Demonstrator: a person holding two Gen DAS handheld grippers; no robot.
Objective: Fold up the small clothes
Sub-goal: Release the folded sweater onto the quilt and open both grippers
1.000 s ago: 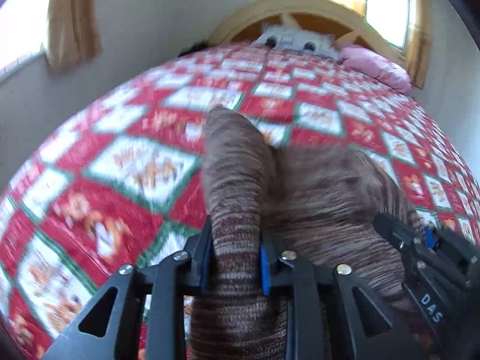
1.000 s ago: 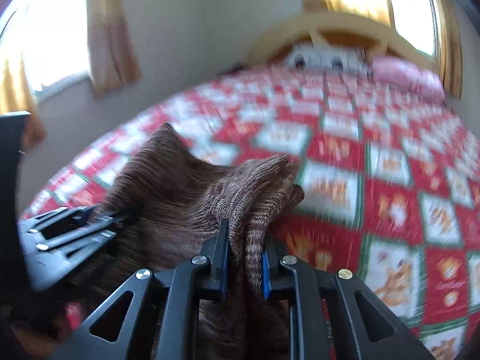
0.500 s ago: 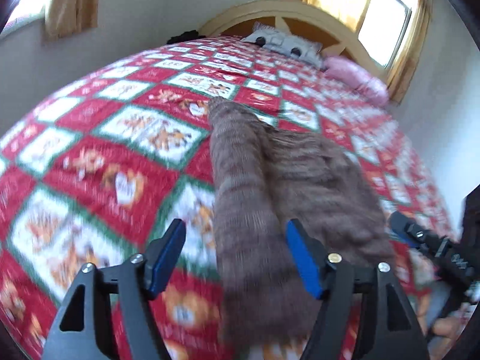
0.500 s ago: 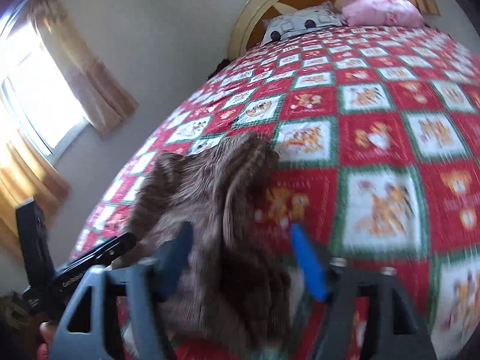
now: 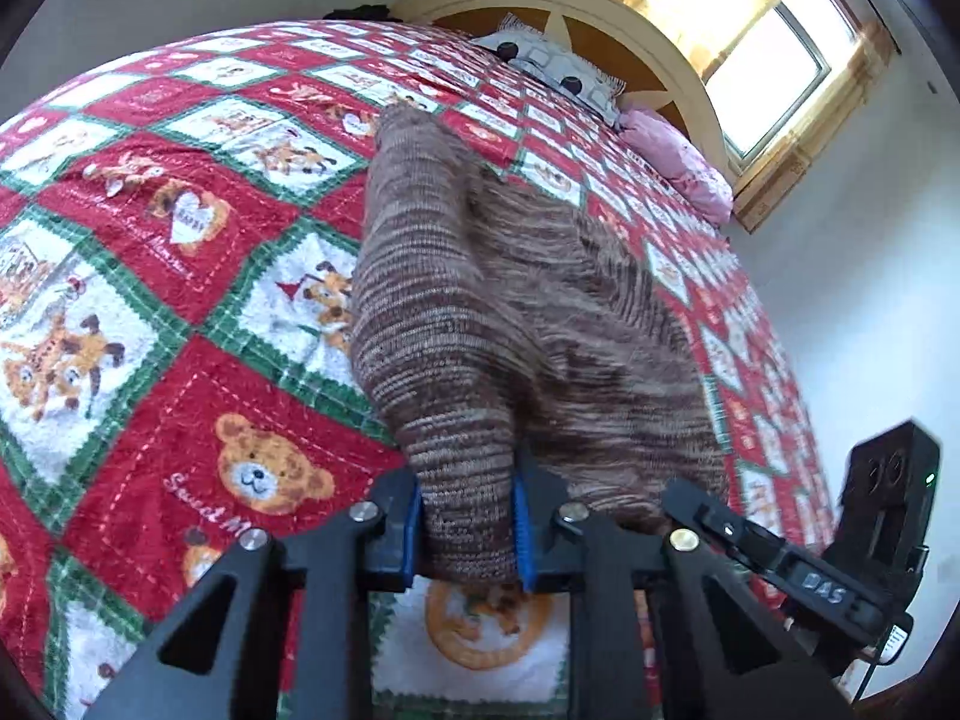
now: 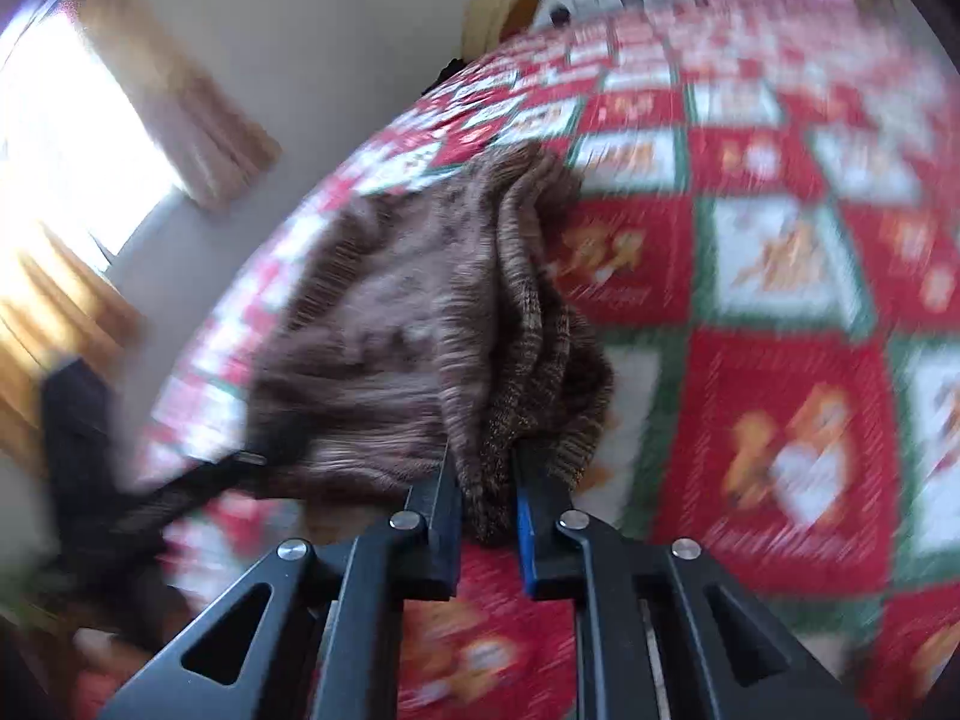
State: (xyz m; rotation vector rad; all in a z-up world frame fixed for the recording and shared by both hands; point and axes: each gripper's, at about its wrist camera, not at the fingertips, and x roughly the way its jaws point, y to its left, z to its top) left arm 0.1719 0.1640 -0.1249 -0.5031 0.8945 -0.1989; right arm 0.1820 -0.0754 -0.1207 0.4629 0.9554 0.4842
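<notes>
While it lies on the bed's red, white and green patchwork quilt [image 5: 180,396], the brown striped knit garment [image 5: 516,300] runs lengthwise from the near edge toward the far headboard [image 5: 630,18], folded narrow with bunched layers. Both grippers' jaws are closing: the left gripper [image 5: 467,531] pinches its near left corner, the right gripper [image 6: 487,513] its near right edge

Both wrist views share the bed [image 5: 180,276]

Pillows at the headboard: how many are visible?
2: a white patterned pillow against the wooden headboard, a pink pillow beside it nearer the window. Others may be hidden.
</notes>
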